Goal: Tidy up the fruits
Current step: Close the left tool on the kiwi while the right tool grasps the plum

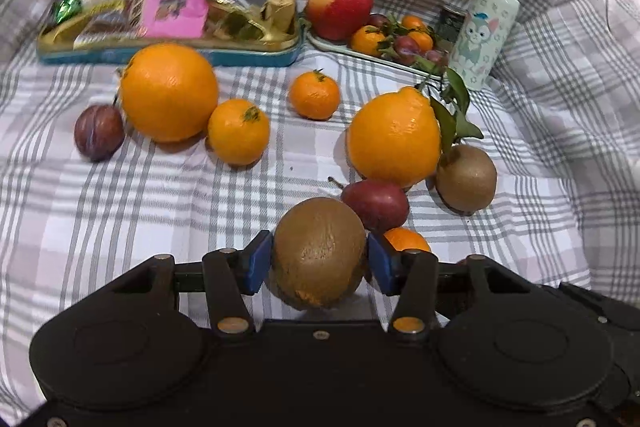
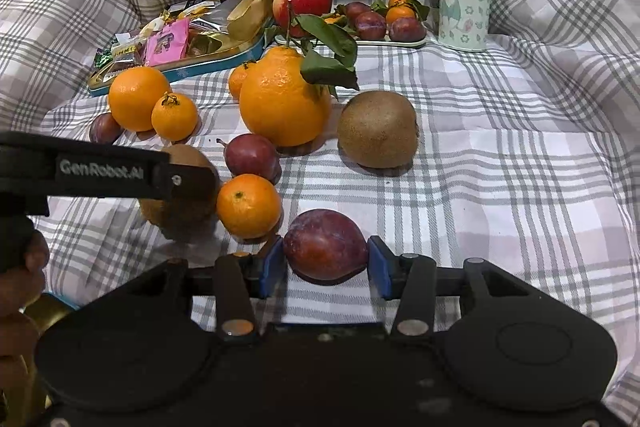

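Loose fruit crowds us on the checked cloth (image 1: pixel 120 211). Our left gripper (image 1: pixel 318 261), angled down, has its jaws spread wide with both pads on a kiwi (image 1: pixel 318 253). Our right gripper (image 2: pixel 326 261) closes around a plum (image 2: pixel 325 245). A mandarin (image 2: pixel 248 205) lies just left. Only the right view shows the left gripper from the side.

Three kiwis (image 2: pixel 378 129), two big oranges (image 2: pixel 285 99), one apple (image 2: pixel 306 1).
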A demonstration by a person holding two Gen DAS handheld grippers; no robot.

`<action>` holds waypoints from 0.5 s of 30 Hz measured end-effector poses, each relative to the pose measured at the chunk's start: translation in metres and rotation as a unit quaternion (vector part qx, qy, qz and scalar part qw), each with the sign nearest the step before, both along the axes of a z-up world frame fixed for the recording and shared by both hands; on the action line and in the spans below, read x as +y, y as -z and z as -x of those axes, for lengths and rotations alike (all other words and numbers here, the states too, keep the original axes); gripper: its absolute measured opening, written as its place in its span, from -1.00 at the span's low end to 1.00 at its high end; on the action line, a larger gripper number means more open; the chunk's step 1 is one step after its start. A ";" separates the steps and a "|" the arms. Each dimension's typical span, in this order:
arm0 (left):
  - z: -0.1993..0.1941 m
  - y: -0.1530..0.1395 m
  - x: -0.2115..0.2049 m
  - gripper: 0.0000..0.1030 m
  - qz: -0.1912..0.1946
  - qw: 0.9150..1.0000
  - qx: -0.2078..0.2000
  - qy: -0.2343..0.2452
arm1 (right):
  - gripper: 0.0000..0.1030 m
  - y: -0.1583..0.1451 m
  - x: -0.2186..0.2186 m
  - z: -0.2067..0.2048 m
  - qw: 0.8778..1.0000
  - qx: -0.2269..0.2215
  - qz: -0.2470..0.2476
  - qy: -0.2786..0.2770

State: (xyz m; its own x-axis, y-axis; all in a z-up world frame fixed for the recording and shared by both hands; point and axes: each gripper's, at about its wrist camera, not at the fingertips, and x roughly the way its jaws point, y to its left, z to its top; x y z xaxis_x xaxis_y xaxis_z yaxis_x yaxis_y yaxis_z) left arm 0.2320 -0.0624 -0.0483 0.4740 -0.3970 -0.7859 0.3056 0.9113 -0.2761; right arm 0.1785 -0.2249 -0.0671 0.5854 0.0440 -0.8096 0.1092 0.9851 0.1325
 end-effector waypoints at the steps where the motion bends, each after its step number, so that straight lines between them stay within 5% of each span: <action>1: 0.001 0.000 0.003 0.11 0.002 1.000 0.002 -0.004 | -0.07 -0.001 -0.001 0.002 1.000 -0.001 0.000 0.001; 15: 0.036 -0.019 0.042 0.10 -0.026 0.999 -0.021 -0.042 | -0.07 -0.017 0.006 0.031 1.000 -0.004 0.000 0.005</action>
State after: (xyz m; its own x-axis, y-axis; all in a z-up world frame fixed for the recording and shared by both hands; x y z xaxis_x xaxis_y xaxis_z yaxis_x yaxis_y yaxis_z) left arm 0.1955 -0.0201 -0.0294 0.5374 -0.3130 -0.7831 0.2370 0.9472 -0.2159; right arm 0.1476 -0.2186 -0.0503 0.5920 0.0383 -0.8050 0.1175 0.9841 0.1332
